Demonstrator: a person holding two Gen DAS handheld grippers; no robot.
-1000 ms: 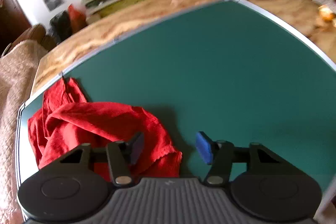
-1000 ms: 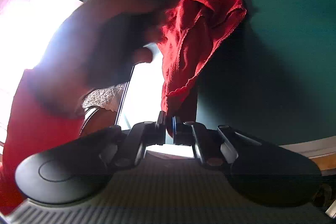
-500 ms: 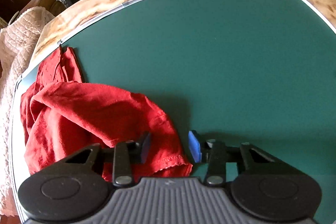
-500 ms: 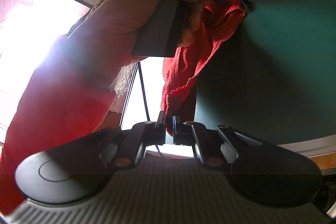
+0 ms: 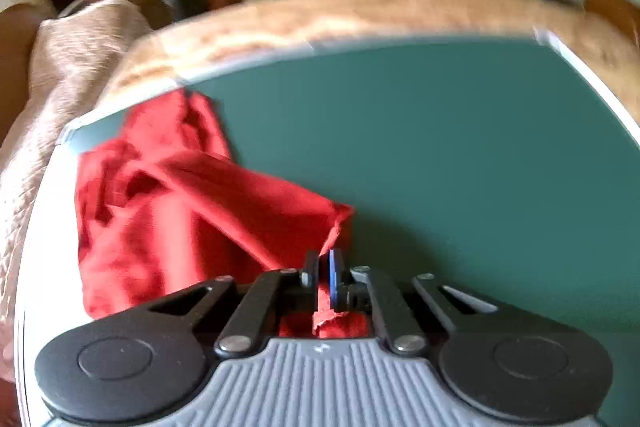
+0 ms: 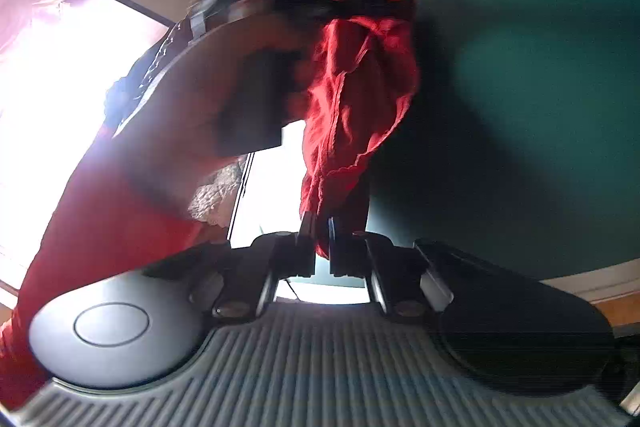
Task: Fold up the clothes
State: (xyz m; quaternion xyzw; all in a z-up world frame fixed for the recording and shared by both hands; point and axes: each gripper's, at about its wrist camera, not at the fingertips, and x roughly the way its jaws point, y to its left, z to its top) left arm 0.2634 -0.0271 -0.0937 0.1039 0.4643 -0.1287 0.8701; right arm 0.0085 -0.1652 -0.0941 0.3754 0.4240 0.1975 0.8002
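Item: red garment [image 5: 192, 211], crumpled, lying on the green worktop [image 5: 460, 147] at the worktop's near-left corner, one portion reaching that corner's pale rim. Left gripper [image 5: 324, 269]: jaws have just been closing and now stand pressed together, pinching a corner of the red garment, with a scrap of hem showing behind the blue pad. Right gripper [image 6: 318, 239]: jaws drawn close, pinching another edge of the red garment [image 6: 356, 95], which hangs between the two grips above the worktop. A person's arm [image 6: 208, 95] in a red sleeve reaches across to the cloth's far end in the right wrist view. Step in hand, as judged: securing two corners to spread the cloth before the first fold. Handling notes: keep both pinches firm on the hem, draw the grips apart evenly until the fabric pulls taut, then lay it flat toward the worktop's centre, away from the rim; thin cloth may slip from a shallow pinch.
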